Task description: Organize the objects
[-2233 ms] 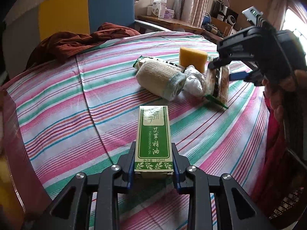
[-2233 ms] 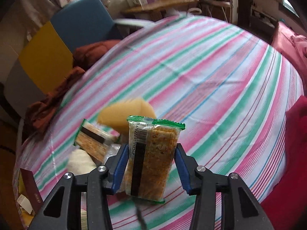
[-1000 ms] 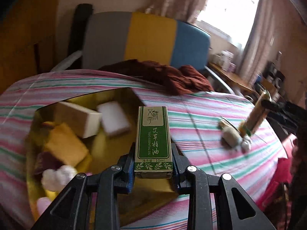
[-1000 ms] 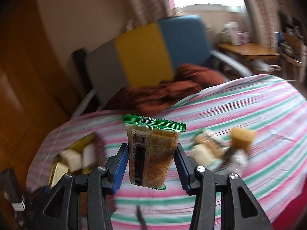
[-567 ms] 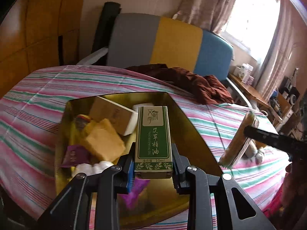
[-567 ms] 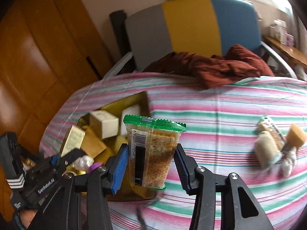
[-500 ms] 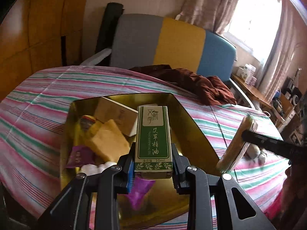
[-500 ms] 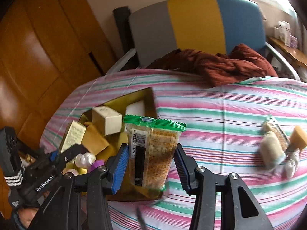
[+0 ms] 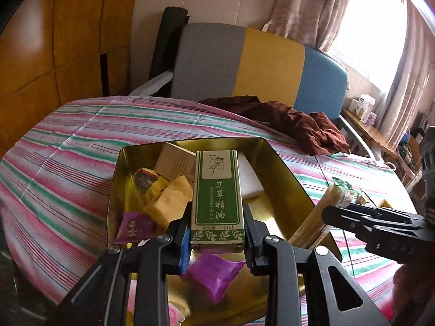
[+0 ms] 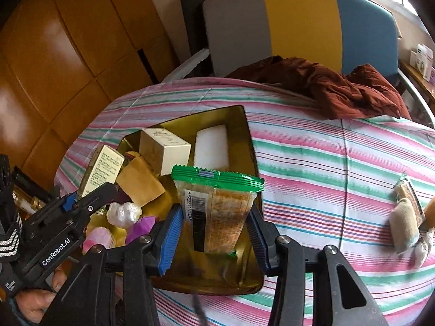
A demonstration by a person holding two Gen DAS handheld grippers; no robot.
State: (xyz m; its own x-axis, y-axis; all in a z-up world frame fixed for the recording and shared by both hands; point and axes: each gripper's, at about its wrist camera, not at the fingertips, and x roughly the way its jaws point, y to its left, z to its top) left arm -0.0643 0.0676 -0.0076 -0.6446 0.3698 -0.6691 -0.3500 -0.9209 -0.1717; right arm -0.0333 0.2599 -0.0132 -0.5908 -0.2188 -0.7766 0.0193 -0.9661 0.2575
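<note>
Left gripper (image 9: 217,240) angled downward over the gold tin (image 9: 282,171), jaws clamped tight on an upright green box (image 9: 216,198). Right gripper (image 10: 214,237) also tilted down above the tin's near end, jaws pressed on both sides of a cracker packet (image 10: 217,209) held upright, green seal on top. In the right wrist view, a hand (image 10: 30,305) wrapped round the left tool's handle at lower left.

Inside the tin: a cream box (image 10: 163,153), a white block (image 10: 212,148), a tan sponge (image 10: 140,184), purple sachets (image 9: 213,273), a crumpled white wad (image 10: 123,214). Tin set on a striped tablecloth (image 10: 312,163). At the cloth's right edge, well apart from the tin, a bandage roll (image 10: 405,225) beside another cracker packet (image 10: 407,190). A brown garment (image 10: 326,87) bunched at the far edge. Behind, a chair (image 10: 299,24) in grey, yellow and blue, wooden panels (image 10: 54,46) left, curtained window (image 9: 380,35) right.
</note>
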